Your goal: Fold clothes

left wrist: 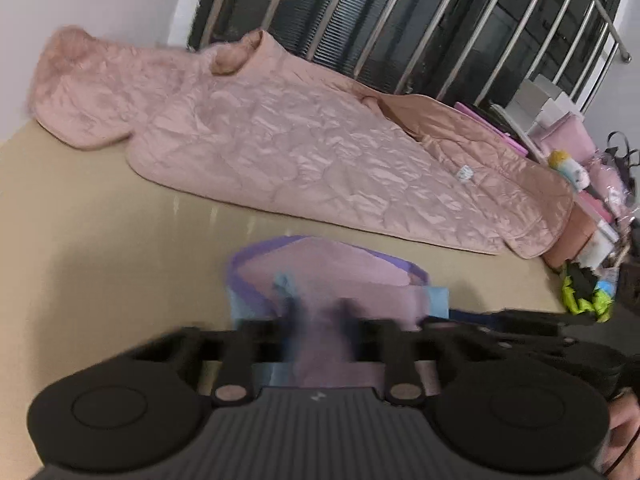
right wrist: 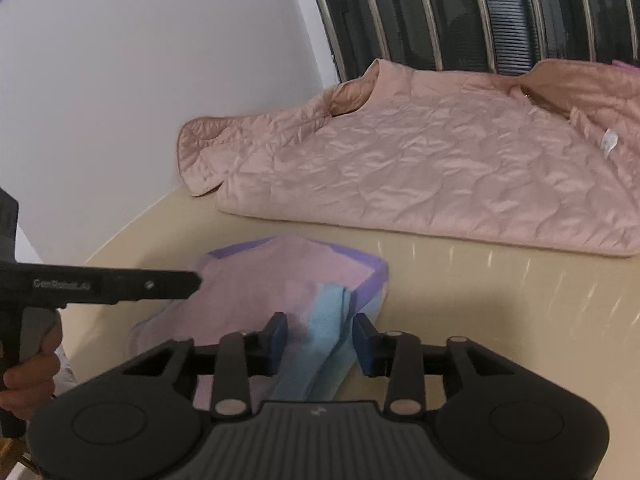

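A small folded garment (left wrist: 328, 268) (right wrist: 280, 276), lilac-pink with purple trim and light blue parts, lies on the beige table (left wrist: 100, 220) (right wrist: 480, 300). My left gripper (left wrist: 320, 312) is blurred, with pink cloth of this garment between its fingers and shut on it. In the right wrist view it reaches in from the left, its tip (right wrist: 192, 280) on the garment's left side. My right gripper (right wrist: 320, 332) stands open over the garment's near right corner. A light blue fold lies between its blue pads (right wrist: 276, 336), not pinched.
A large pink quilted jacket (left wrist: 300, 152) (right wrist: 440, 168) lies spread across the back of the table by the barred window (left wrist: 400, 20). Boxes, bags and toys (left wrist: 580, 168) pile up beyond the table's right end. A hand (right wrist: 28, 372) holds the left gripper's handle.
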### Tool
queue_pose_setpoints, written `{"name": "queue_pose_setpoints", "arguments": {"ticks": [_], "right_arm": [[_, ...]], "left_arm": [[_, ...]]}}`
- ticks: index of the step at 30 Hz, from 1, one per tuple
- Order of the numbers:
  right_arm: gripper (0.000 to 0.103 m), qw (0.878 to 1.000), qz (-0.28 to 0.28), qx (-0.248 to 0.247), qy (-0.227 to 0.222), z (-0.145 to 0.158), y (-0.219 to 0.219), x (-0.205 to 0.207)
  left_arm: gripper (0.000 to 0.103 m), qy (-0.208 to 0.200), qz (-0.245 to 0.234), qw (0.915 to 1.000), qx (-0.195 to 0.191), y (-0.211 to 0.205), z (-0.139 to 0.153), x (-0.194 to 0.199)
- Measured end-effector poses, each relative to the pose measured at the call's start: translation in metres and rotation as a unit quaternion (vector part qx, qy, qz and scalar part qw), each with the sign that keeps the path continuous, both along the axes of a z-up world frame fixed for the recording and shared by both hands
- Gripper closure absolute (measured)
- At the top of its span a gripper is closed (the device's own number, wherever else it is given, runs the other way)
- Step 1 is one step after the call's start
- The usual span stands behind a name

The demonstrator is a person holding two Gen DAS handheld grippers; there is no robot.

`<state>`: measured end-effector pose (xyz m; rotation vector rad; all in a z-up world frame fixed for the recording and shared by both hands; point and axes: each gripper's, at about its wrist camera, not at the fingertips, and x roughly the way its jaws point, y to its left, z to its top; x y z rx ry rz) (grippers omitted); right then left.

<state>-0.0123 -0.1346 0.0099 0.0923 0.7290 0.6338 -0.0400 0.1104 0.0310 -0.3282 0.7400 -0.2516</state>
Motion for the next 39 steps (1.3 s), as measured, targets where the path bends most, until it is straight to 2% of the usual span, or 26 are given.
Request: {"name": "queue_pose_setpoints", "arguments": {"ticks": [1, 5, 9, 11, 13, 15, 17, 18, 19, 20, 22, 23, 24, 25, 26, 27, 28, 29, 30, 31, 34, 36, 39], "right_arm": [[0.100, 1.000, 0.000, 0.009, 0.001, 0.000, 0.001, 0.000], [0.101, 0.999, -0.009, 0.020, -0.032, 0.015, 0.002, -0.007], [0.101, 0.997, -0.014, 0.033, -0.064, 0.034, 0.003, 0.005], [0.101, 0.997, -0.016, 0.033, -0.072, 0.038, 0.007, 0.018], [0.099, 0.998, -0.017, 0.019, -0.063, 0.029, 0.016, 0.039], [0.095, 0.998, -0.042, -0.019, -0.039, 0.012, 0.024, 0.057], [0.091, 0.997, -0.063, -0.045, -0.032, 0.005, 0.024, 0.059], [0.091, 0.996, -0.070, -0.048, -0.041, 0.007, 0.020, 0.051], [0.089, 0.994, -0.074, -0.050, -0.055, 0.011, 0.016, 0.042], [0.087, 0.993, -0.078, -0.053, -0.068, 0.014, 0.012, 0.033], [0.086, 0.993, -0.082, -0.039, -0.076, 0.020, 0.005, 0.019], [0.082, 0.995, -0.076, -0.024, -0.068, 0.021, 0.004, 0.019], [0.076, 0.996, -0.068, -0.008, -0.057, 0.020, 0.005, 0.021], [0.062, 0.997, -0.060, 0.009, -0.046, 0.020, 0.005, 0.024], [0.056, 0.997, -0.062, 0.017, -0.040, 0.018, 0.006, 0.028], [0.056, 0.997, -0.072, 0.019, -0.038, 0.014, 0.008, 0.033], [0.058, 0.996, -0.081, 0.016, -0.033, 0.011, 0.010, 0.038], [0.069, 0.996, -0.084, 0.016, -0.023, 0.008, 0.012, 0.042], [0.080, 0.996, -0.082, 0.020, -0.011, 0.004, 0.013, 0.046], [0.102, 0.997, -0.080, 0.025, 0.001, 0.000, 0.015, 0.051], [0.102, 0.995, -0.095, 0.033, 0.005, 0.001, 0.013, 0.046], [0.102, 0.993, -0.107, 0.025, -0.032, 0.013, 0.009, 0.029], [0.102, 0.993, -0.110, 0.014, -0.033, 0.013, 0.008, 0.026]], "left_arm": [[0.102, -0.001, 0.007, 0.9999, -0.007, 0.001, 0.000, 0.000], [0.102, -0.056, 0.009, 0.9982, -0.020, 0.003, 0.019, -0.012], [0.102, -0.078, 0.029, 0.9963, -0.021, 0.011, 0.031, -0.002], [0.101, -0.081, 0.038, 0.9959, -0.013, 0.013, 0.025, 0.014], [0.097, -0.051, 0.049, 0.9975, 0.009, 0.013, 0.009, 0.039], [0.096, 0.000, 0.084, 0.9957, 0.040, 0.013, -0.007, 0.056], [0.091, -0.011, 0.077, 0.9968, 0.021, 0.018, -0.006, 0.042], [0.086, -0.023, 0.070, 0.9973, 0.007, 0.021, -0.004, 0.032], [0.076, -0.034, 0.062, 0.9975, -0.007, 0.024, -0.001, 0.023], [0.075, -0.041, 0.054, 0.9976, -0.015, 0.025, 0.001, 0.015], [0.074, -0.050, 0.031, 0.9980, -0.021, 0.015, 0.004, 0.010], [0.072, -0.049, 0.022, 0.9984, -0.020, 0.010, 0.004, 0.012], [0.071, -0.045, 0.020, 0.9987, -0.013, 0.005, 0.003, 0.016], [0.071, -0.040, 0.020, 0.9990, -0.007, 0.000, 0.002, 0.021], [0.071, -0.033, 0.025, 0.9991, 0.001, -0.002, 0.000, 0.027], [0.072, -0.028, 0.027, 0.9993, -0.001, -0.003, -0.001, 0.033], [0.080, -0.023, 0.027, 0.9994, -0.003, -0.004, -0.003, 0.038], [0.091, -0.019, 0.025, 0.9994, -0.009, -0.005, -0.004, 0.041], [0.093, -0.020, 0.024, 0.9995, -0.012, -0.005, -0.004, 0.043], [0.096, -0.027, 0.021, 0.9994, -0.011, -0.007, -0.002, 0.043], [0.097, -0.051, 0.009, 0.9986, -0.010, -0.011, 0.007, 0.035], [0.097, -0.045, 0.010, 0.9989, 0.003, -0.015, 0.006, 0.037], [0.094, -0.026, 0.015, 0.9995, 0.013, -0.018, -0.004, 0.048]]}}
